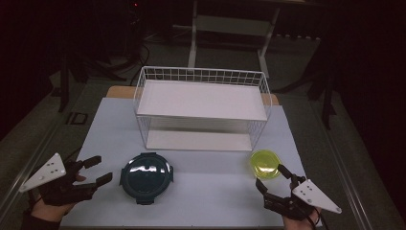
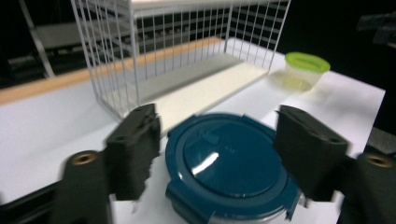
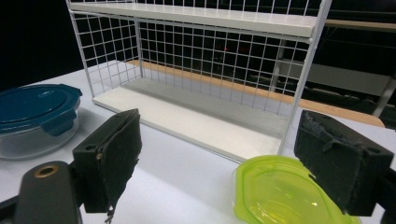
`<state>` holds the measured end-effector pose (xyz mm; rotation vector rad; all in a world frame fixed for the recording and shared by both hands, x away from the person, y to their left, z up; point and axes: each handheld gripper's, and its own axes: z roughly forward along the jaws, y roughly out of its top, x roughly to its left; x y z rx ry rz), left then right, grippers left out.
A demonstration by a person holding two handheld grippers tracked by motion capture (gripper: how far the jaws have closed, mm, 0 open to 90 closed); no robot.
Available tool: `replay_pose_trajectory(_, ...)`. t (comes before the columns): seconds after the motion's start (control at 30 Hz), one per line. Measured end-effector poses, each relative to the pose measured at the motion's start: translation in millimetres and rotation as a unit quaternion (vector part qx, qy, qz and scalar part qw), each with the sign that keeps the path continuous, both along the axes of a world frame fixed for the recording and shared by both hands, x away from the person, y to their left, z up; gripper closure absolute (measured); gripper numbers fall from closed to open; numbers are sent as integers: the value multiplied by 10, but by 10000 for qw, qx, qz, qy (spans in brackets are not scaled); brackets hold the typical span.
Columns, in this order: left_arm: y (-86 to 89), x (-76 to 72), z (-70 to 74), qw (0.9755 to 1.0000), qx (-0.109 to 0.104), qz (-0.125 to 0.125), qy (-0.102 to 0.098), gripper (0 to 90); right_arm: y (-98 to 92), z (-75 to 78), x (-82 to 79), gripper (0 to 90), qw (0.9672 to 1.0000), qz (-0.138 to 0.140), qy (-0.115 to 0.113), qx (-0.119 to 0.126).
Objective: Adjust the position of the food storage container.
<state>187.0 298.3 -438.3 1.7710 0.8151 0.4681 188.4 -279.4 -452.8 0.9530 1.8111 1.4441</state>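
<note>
While my left tool hangs released beside the blue-lidded container, my right tool gapes just short of the green-lidded tub. That tub's near edge is cut off in my right gripper view.

dim room; grey floor, a pale frame, perhaps a table's, stands behind.

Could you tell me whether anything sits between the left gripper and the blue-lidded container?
Nothing visible does. The left gripper is open beside the blue-lidded container, with bare table between them; the left gripper view frames the lid between its jaws.
</note>
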Motion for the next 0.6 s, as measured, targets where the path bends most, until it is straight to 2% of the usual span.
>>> replay_pose_trajectory(0.03, -2, 19, -28, 9999, 111, 18, 75, 380, 3, -5, 2, 146, 10000, 5, 33, -22)
replay_pose_trajectory(0.07, -3, 38, -58, 9997, 208, 22, 142, 380, 3, -5, 2, 146, 10000, 5, 33, -22)
replay_pose_trajectory(0.27, 26, 147, -262, 9972, 438, 58, 599, 610, 4, -3, 1, 146, 10000, 13, 44, -17)
replay_pose_trajectory(0.3, 31, 164, -293, 9964, 514, 111, 658, 688, 4, -6, 4, 146, 10000, 26, 59, -13)
replay_pose_trajectory(0.33, 40, 183, -326, 9958, 549, 174, 710, 688, 4, -6, 4, 146, 10000, 26, 59, -13)
replay_pose_trajectory(0.37, 54, 204, -361, 9950, 536, 210, 811, 754, 7, -10, 11, 146, 10000, 36, 84, -24)
replay_pose_trajectory(0.43, 78, 250, -455, 9924, 591, 274, 1046, 774, 8, -13, 12, 146, 9999, 39, 92, -24)
replay_pose_trajectory(0.5, 74, 276, -531, 9904, 698, 259, 1166, 846, 7, -11, 13, 146, 9999, 47, 87, -17)
replay_pose_trajectory(0.6, 33, 313, -638, 9870, 885, 279, 1313, 869, 4, -11, 13, 146, 9999, 48, 94, -4)
